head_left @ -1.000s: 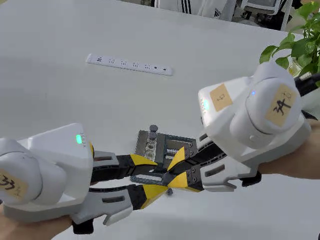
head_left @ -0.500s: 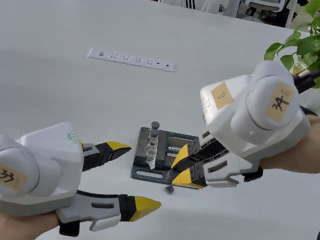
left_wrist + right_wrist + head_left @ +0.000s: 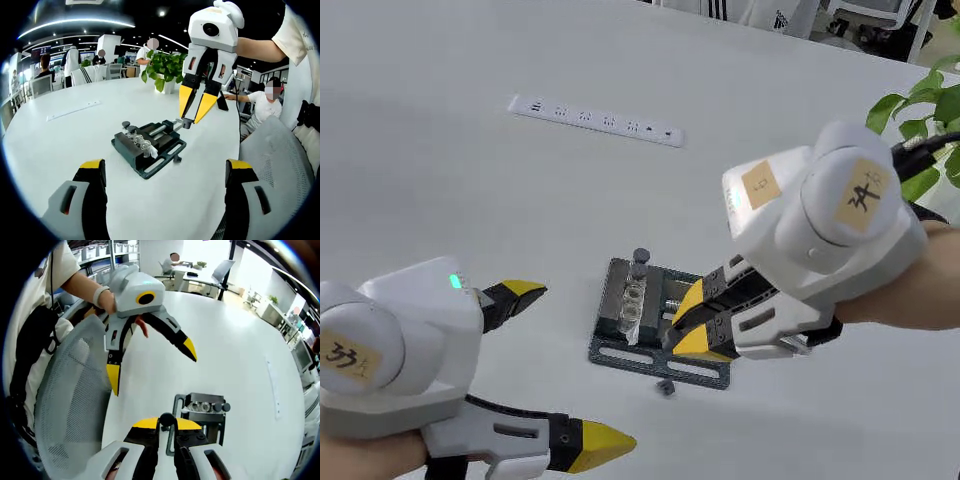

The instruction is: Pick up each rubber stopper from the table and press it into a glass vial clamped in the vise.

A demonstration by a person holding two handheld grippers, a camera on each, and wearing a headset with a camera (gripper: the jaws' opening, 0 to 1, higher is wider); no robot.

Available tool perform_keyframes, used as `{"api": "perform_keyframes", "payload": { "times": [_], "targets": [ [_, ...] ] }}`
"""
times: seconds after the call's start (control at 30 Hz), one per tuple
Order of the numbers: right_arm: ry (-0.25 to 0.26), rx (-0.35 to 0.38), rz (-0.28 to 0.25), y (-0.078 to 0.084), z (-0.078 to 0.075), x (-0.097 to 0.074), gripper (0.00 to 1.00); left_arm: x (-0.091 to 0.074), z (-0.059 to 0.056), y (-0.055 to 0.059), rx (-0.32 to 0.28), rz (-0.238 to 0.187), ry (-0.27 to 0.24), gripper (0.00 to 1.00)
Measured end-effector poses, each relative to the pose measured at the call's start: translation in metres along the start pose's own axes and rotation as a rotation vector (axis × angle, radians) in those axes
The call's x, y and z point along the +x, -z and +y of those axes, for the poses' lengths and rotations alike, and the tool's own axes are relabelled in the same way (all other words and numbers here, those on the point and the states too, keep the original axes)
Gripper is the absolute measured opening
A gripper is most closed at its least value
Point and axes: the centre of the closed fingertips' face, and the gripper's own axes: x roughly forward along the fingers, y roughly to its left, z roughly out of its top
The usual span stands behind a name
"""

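The white, smooth tabletop (image 3: 470,180) carries one dark metal vise (image 3: 650,355), blocky with a slotted base plate. Clamped in it is a short row of clear glass vials (image 3: 633,300). The farthest wears a dark round stopper (image 3: 640,257). A second small dark stopper (image 3: 666,387) lies loose just near the vise. The right gripper (image 3: 670,338) has its yellow-tipped jaws nearly closed on a third stopper (image 3: 167,420), at the vise's right edge. The left gripper (image 3: 567,367) has its jaws spread wide and holds nothing.
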Motion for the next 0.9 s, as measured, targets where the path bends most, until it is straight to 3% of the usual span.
{"api": "perform_keyframes", "payload": {
  "times": [0.37, 0.9],
  "targets": [
    [0.014, -0.043, 0.055, 0.003, -0.036, 0.009, 0.06, 0.001, 0.002, 0.003, -0.027, 0.001, -0.015, 0.99],
    [-0.012, -0.106, 0.125, 0.004, -0.058, 0.028, 0.06, 0.001, 0.008, 0.01, -0.046, 0.005, -0.034, 0.99]
  ]
}}
